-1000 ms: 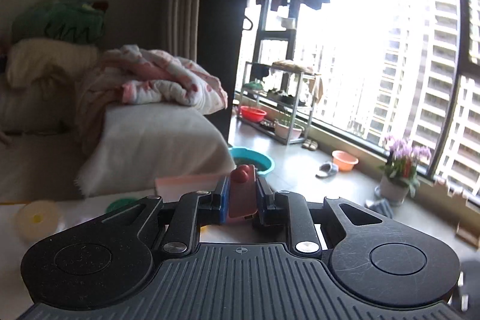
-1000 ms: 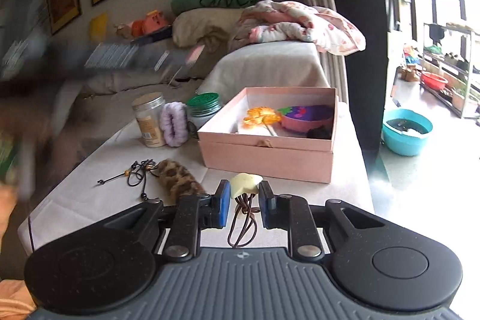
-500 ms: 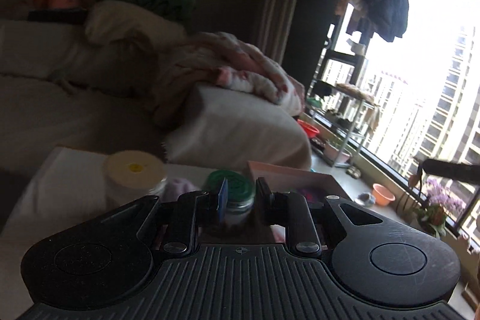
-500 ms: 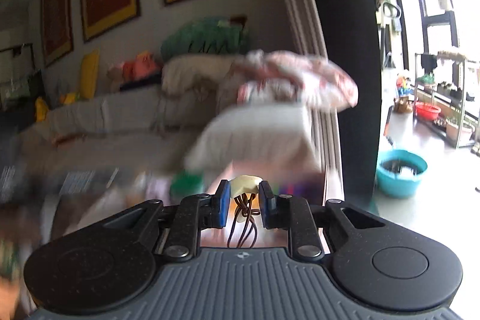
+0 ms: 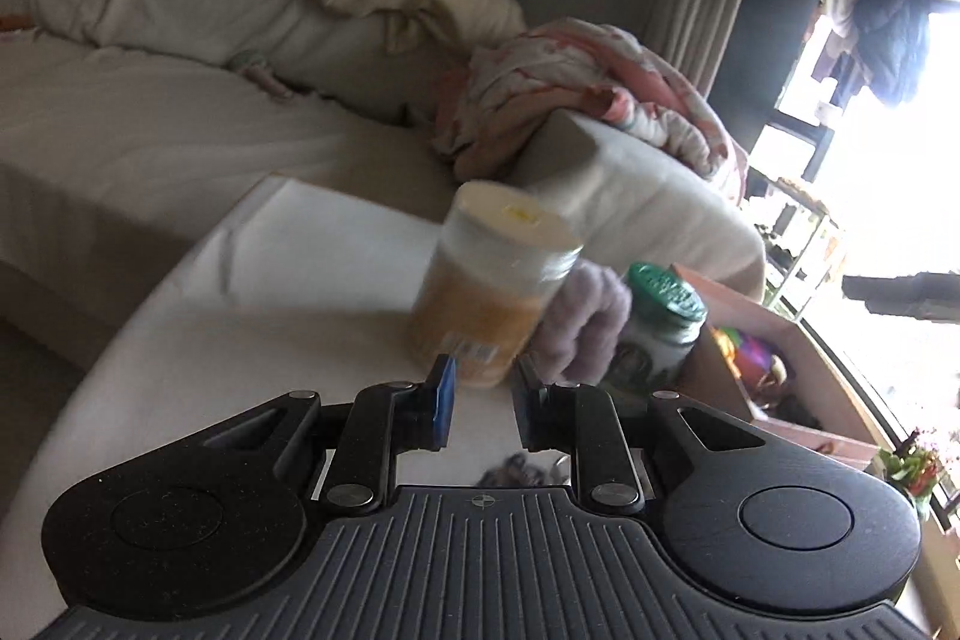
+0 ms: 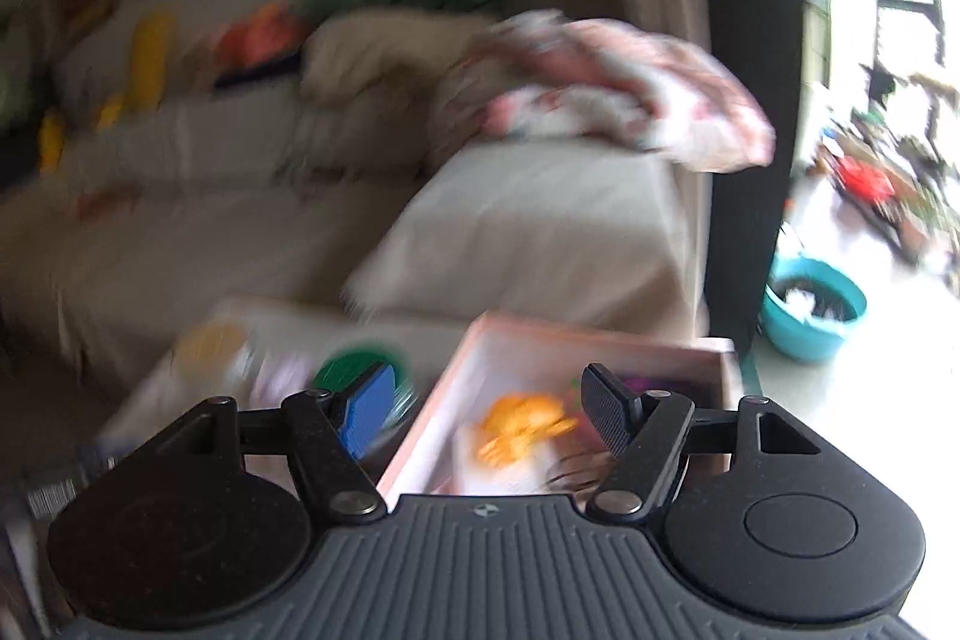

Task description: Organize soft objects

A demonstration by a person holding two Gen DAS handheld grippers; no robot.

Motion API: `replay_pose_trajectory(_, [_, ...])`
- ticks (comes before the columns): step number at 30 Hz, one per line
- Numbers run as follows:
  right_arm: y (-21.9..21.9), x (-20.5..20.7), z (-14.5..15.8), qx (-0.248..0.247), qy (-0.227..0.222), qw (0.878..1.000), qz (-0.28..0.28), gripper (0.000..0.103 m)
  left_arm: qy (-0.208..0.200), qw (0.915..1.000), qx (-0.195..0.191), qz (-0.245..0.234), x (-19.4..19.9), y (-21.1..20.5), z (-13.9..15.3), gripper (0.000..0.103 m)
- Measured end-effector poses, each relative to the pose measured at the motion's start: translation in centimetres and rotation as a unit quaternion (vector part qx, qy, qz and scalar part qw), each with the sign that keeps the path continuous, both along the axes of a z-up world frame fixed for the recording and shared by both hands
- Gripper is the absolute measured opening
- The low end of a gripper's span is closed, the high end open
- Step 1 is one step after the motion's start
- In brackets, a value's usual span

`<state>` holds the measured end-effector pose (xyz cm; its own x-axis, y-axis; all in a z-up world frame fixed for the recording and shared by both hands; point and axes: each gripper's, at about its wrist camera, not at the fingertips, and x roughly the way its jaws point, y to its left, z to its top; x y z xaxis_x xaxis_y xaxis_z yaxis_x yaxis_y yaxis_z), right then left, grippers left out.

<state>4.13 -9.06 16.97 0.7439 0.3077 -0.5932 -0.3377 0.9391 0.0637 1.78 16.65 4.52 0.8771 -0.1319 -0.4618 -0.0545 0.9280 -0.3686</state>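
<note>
A white-covered table (image 5: pixel 288 292) stands before a grey sofa (image 5: pixel 150 112), with bare cloth toward its left edge. Nearest, the left gripper (image 5: pixel 480 403) hangs over the table, jaws narrowly parted and nothing between them. Just beyond stand a cream-lidded jar (image 5: pixel 486 292), a fuzzy lilac scrunchie (image 5: pixel 585 328) and a green-lidded jar (image 5: pixel 660 322) — side by side. The right gripper (image 6: pixel 489 415) is over the pink cardboard box (image 6: pixel 456 382) at the table's right end, jaws opening and holding nothing; a blurred orange soft thing (image 6: pixel 522 427) lies in the box — beside it dark cord (image 6: pixel 576 466).
</note>
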Motion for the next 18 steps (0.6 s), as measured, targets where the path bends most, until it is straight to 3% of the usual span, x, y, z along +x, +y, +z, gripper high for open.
replay_pose_trajectory(5, [9.1,-1.5,-3.9,-0.079,-0.043,0.994,0.064,0.069,0.002,1.0,0.004,-0.007,-2.0,0.5,-0.6,0.023])
replay_pose_trajectory(9, [14.8,-1.2,-5.5,-0.165,-0.118,0.975,0.09,0.065,0.001,0.9996,0.018,-0.022,-2.6,0.8,-0.9,0.023])
replay_pose_trajectory(16, [18.8,0.1,-8.7,-0.287,-0.16,0.933,0.145,0.051,-0.002,0.9999,-0.005,-0.014,-3.1,2.1,-1.2,0.023])
replay_pose_trajectory(18, [19.2,0.4,-9.1,-0.29,-0.142,0.933,0.158,0.035,-0.003,0.9999,-0.008,-0.014,-3.2,2.2,-1.3,0.023])
